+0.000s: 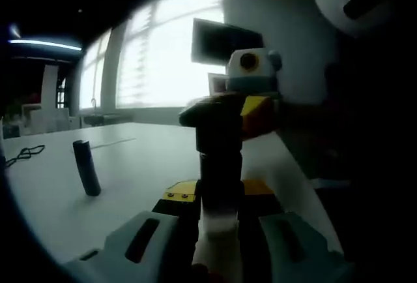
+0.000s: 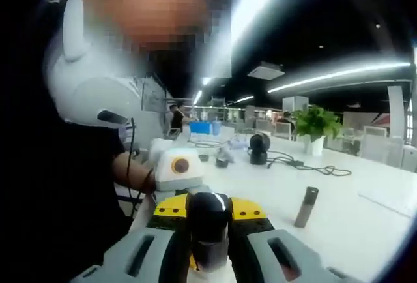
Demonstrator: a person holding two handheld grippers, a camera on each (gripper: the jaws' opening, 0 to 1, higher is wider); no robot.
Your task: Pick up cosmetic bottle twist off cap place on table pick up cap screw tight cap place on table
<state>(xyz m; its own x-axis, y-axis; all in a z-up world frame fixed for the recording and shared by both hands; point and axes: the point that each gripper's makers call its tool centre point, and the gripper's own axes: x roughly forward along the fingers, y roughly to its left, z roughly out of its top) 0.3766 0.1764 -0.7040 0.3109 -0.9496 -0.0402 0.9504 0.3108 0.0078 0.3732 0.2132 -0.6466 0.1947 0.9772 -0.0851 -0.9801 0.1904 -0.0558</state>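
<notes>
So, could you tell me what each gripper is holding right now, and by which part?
The left gripper clamps the cosmetic bottle around its lower body; the right gripper grips its dark cap at the top.

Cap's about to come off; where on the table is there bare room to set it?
Bare table between the standing tube and the bottle. Crowded far end: cables, plant.
</notes>
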